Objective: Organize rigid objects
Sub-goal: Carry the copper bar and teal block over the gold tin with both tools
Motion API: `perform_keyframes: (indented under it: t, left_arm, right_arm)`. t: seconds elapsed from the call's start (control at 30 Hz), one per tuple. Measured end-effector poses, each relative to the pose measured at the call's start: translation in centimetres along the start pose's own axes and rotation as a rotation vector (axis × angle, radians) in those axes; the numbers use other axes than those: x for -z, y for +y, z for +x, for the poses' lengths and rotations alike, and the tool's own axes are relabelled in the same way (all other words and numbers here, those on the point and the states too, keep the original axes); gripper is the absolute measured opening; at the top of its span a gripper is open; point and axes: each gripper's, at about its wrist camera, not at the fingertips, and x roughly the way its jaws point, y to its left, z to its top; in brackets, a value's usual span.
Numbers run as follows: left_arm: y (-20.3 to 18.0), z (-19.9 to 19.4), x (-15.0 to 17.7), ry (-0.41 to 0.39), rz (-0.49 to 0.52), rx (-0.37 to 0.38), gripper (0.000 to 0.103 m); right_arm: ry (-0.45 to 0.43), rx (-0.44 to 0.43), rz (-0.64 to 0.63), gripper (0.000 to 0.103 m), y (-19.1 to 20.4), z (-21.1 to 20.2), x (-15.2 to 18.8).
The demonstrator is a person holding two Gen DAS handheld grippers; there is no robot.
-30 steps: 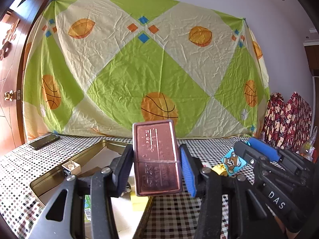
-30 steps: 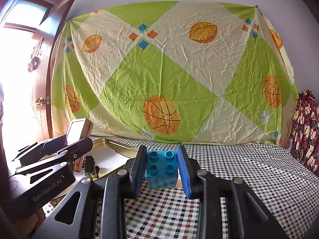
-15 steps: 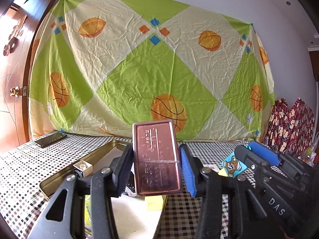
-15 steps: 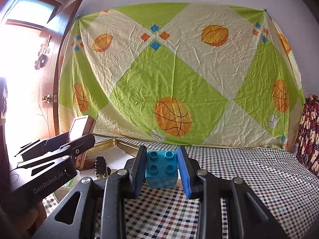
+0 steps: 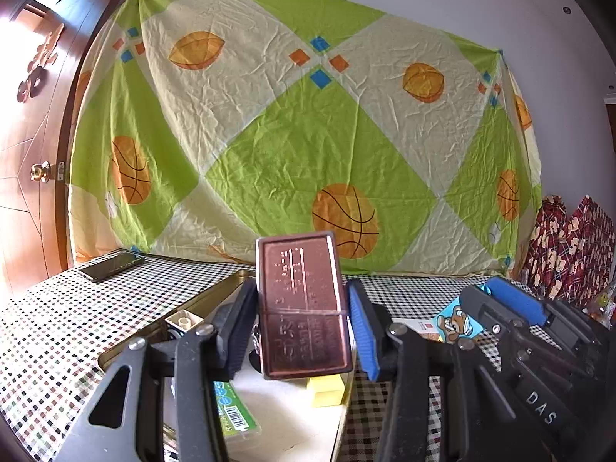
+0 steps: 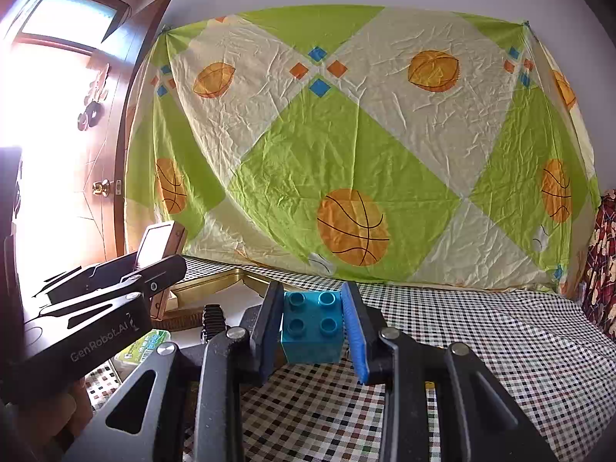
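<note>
Both views now sit higher as we carry the copper case (image 5: pixel 304 308) in the left gripper (image 5: pixel 302 327) and blue brick (image 6: pixel 312 327) in the right gripper (image 6: pixel 313 331), jaws clamped, and should lower each gently into the gold tray (image 5: pixel 200 304).

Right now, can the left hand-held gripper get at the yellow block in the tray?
Probably not as is. The left hand-held gripper is shut on the copper tin, which sits between its fingers directly over the yellow block in the gold tray. It would need to release first.

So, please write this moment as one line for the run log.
left gripper: shut on copper case | right gripper: shut on blue brick | both held above table, near gold tray
</note>
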Motion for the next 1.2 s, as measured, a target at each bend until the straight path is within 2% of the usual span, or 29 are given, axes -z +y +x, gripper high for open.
perform_keyframes:
  t: [0.67,0.93,1.2]
  left_arm:
    - [3.9,0.2,-0.1,0.018,-0.030,-0.055,0.046]
    - [6.1,0.7,-0.2,0.043,-0.042,-0.096,0.046]
    - [7.5,2.0,-0.4,0.094,-0.039,-0.106,0.046]
  right_arm:
    - [0.010,-0.058,-0.049,0.034,3.7,1.6,-0.4]
    - [0.030,-0.107,-0.075,0.034,5.9,2.7,-0.9]
    - [0.082,-0.163,-0.067,0.034,7.0,4.9,-1.4]
